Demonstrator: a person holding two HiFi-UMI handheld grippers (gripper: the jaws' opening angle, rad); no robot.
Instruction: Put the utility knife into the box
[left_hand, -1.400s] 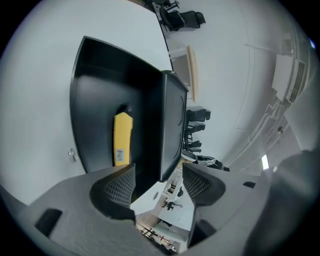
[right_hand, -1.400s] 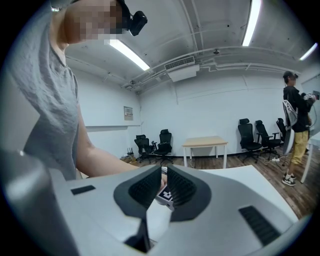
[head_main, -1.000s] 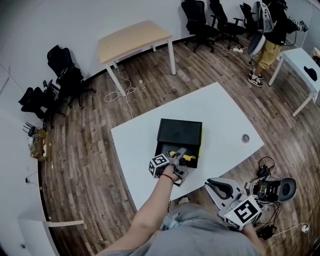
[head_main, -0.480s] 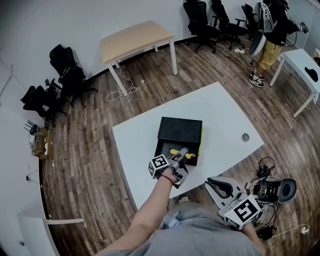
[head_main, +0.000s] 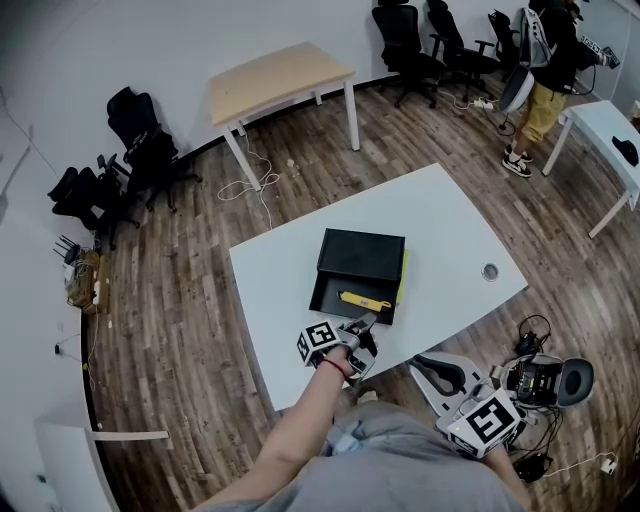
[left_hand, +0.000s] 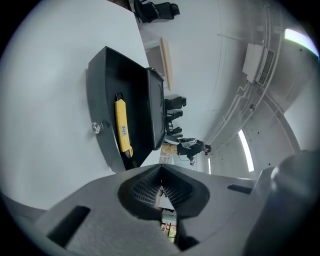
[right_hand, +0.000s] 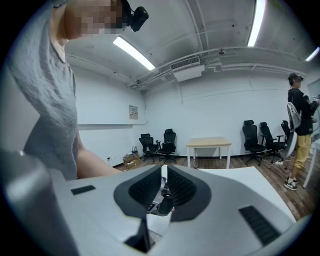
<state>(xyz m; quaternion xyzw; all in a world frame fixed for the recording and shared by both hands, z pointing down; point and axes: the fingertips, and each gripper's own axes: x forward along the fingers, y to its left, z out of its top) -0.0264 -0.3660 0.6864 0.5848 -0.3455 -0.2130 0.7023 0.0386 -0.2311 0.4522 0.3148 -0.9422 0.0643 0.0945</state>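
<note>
Right hand-held gripper (head_main: 428, 364) is nearest, held low off the table's near edge beside the person's grey shirt. In the right gripper view its jaws (right_hand: 165, 187) are together with nothing between them. On the wood floor just right of it sits a cluster of gear and cables (head_main: 545, 378).

Left hand-held gripper (head_main: 366, 322) is over the near edge of the white table (head_main: 450, 215), just in front of the box and clear of it. Its jaws are closing, and in the left gripper view the pads (left_hand: 161, 186) meet on nothing.

The black box (head_main: 335, 292) lies open on the table with its lid folded back on the far side. The yellow utility knife (head_main: 364, 301) lies flat inside the tray, along its floor (left_hand: 121, 125). A small shiny latch (left_hand: 96, 127) is on the box's front wall (left_hand: 102, 90).

A small round object (head_main: 490, 273) lies on the table well right of the box.

Far back are a wooden-top table (head_main: 280, 78), black office chairs (head_main: 405, 40) along the wall, and a standing person (head_main: 545, 60) at top right.
</note>
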